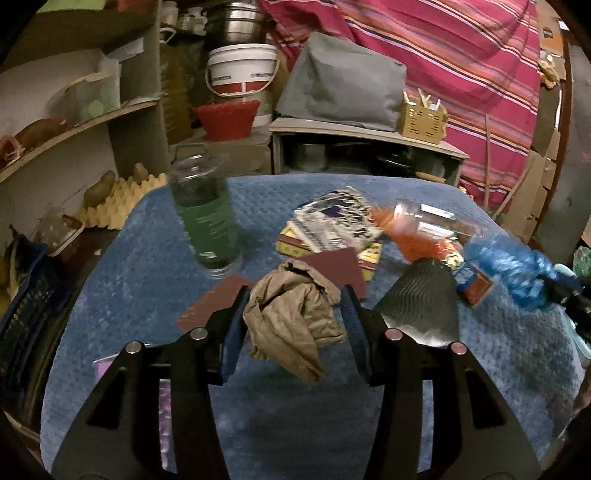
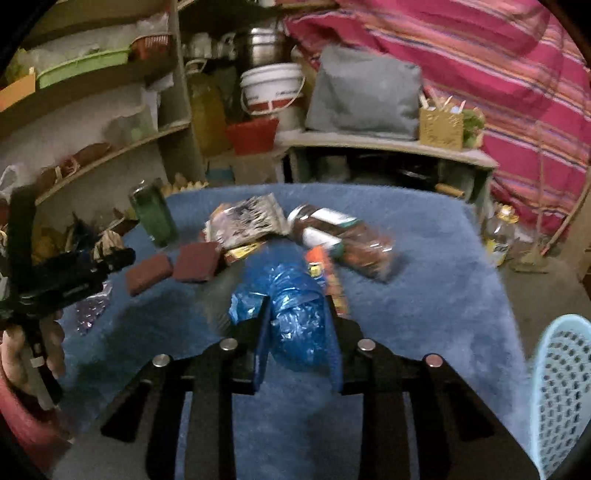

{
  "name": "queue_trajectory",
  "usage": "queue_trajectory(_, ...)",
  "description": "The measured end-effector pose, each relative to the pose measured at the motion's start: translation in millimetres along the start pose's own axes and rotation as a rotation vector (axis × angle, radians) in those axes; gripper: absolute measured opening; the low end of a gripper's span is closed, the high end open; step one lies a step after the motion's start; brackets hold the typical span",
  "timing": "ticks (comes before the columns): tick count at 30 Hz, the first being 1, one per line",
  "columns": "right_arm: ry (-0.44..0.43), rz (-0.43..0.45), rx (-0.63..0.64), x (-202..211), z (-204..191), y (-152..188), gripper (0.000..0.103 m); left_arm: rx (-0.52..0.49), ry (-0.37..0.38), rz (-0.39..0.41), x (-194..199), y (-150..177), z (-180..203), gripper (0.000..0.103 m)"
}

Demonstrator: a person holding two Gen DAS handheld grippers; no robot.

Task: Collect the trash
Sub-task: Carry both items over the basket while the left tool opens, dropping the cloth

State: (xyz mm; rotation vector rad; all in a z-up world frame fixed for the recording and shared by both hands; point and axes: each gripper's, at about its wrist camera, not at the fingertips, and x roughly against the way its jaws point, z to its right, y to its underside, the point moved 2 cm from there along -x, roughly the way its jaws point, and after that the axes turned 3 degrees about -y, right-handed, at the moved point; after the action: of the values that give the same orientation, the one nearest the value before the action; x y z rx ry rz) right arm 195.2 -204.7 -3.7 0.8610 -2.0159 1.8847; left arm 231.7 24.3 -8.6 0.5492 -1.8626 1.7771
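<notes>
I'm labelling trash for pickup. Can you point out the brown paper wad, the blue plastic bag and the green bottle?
Paper wad [image 1: 291, 317], left wrist view, on its crumpled middle.
Blue bag [image 2: 295, 314], right wrist view, on its bunched middle.
Green bottle [image 1: 207, 221], left wrist view, on its green body.

A home storeroom: shelves [image 2: 110, 147] of baskets, stacked pots [image 1: 232, 22] (steel), a bucket [image 1: 242, 70].

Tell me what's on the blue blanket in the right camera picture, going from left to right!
Green bottle → two dark red pads → crinkly silver wrapper → blue plastic bag, pinched in the right gripper → clear bottle lying on its side → light blue basket at the edge.
</notes>
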Motion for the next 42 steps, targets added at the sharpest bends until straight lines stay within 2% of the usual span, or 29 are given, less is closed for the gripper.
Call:
queue_trajectory(8, 0.105, 0.051, -0.015, 43.7, 49.9, 2.8, 0.027, -0.076, 0.049, 0.044, 22.9, -4.5, 67.5, 0.048)
queue_trajectory(15, 0.213, 0.117, -0.071, 95.2, 109.6, 6.1, 0.027, -0.131, 0.099, 0.102, 46.3, -13.1, 146.8, 0.048)
queue_trajectory(19, 0.293, 0.138, -0.127, 125.4, 154.8, 14.8, 0.027, -0.124, 0.173, 0.119, 52.4, -14.3, 193.7, 0.048)
queue_trajectory(25, 0.392, 0.132, -0.223, 160.7, 222.1, 38.4, 0.027, -0.185, 0.263, 0.109, 49.4, -3.3, 277.8, 0.048)
queue_trajectory(30, 0.439, 0.097, -0.286, 171.1, 265.0, 60.3, 0.027, -0.239, 0.323, 0.106, 46.7, 9.6, 336.0, 0.048)
queue_trajectory(35, 0.467, 0.06, -0.311, 172.8, 288.0, 75.9, 0.027, -0.27, 0.378, 0.097, 43.1, 19.3, 383.8, 0.049)
queue_trajectory(42, 0.477, 0.046, -0.375, 170.5, 314.9, 87.1, 0.027, -0.306, 0.418, 0.065, 31.7, 26.0, 431.5, 0.049)
